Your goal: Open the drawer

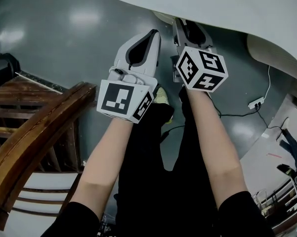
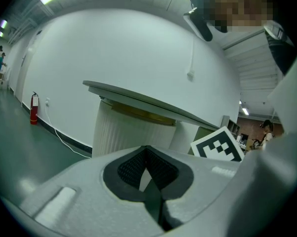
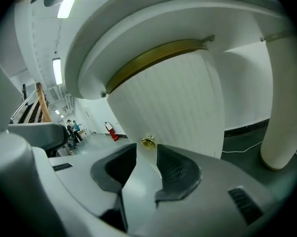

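Forearms, 2, bare: left forearm (image 1: pixel 101 162) and right forearm (image 1: pixel 215 147), reaching down over black trousers (image 1: pixel 158 181).

Marker cubes, 2, black-and-white squares: left cube (image 1: pixel 124 100) and right cube (image 1: pixel 201 69), one on each tool, side by side and close together.

Left claw (image 1: pixel 152 33): grey shell, dark ribbed pads. Jaws drawn together with only a thin sliver between the tips; nothing gripped. Points toward the pedestal, clear of it.

Right claw (image 3: pixel 147 154): jaws parted with a plain gap, nothing clasped. Held just short of the knob, which sits in line with the gap.

Knob (image 3: pixel 148 142): 1, small, brass-coloured, round, fixed low on the drawer front.

Drawer front (image 3: pixel 178 98): white, vertically fluted, curved, forming part of a round pedestal. Its edges cannot be made out. Brass-coloured band (image 3: pixel 158 58) runs round the top of the fluting.

Tabletop (image 1: pixel 227 9): white, rounded rim, overhanging the pedestal and both claws.

Shoe (image 1: pixel 161 96): 1 pale yellow-green toe, showing between the left cube and the trousers.

Chair (image 1: pixel 34 132): dark wood, curved rail and slats, at the person's left.

Floor (image 1: pixel 64 33): glossy grey-green.

Power strip (image 1: pixel 256 102): white, with cable, on the floor at the right.

Fire extinguisher (image 2: pixel 34 107): 1, red, against the far white wall.
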Tool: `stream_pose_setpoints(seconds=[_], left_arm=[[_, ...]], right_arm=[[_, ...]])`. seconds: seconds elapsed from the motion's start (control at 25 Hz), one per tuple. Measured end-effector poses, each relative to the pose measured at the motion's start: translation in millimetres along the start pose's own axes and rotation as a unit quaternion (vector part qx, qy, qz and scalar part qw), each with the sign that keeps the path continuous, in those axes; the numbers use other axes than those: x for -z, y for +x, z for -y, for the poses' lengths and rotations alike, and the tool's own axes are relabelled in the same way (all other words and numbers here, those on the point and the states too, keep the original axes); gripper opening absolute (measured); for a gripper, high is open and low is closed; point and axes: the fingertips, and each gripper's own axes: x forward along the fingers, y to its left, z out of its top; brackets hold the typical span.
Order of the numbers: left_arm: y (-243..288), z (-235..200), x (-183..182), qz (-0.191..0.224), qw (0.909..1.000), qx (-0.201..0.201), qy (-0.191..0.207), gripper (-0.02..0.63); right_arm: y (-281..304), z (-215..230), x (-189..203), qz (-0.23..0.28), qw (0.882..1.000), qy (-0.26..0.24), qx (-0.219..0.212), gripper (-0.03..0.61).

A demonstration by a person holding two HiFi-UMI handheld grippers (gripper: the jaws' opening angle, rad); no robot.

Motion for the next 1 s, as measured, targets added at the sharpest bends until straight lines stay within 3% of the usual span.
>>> stream_pose_setpoints(seconds=[0.6,1.0], left_arm=[[1,-18,4,0.001,0.9999,-0.003,-0.015,0.009],[-7,-19,4,-0.004,0.9998,-0.005,-0.02,0.009]], right_arm=[[29,2,-5,0.0,1.0,0.012,0.028,0.11],[16,-6,4,-0.005,0.999,0.004,0.033,0.109]])
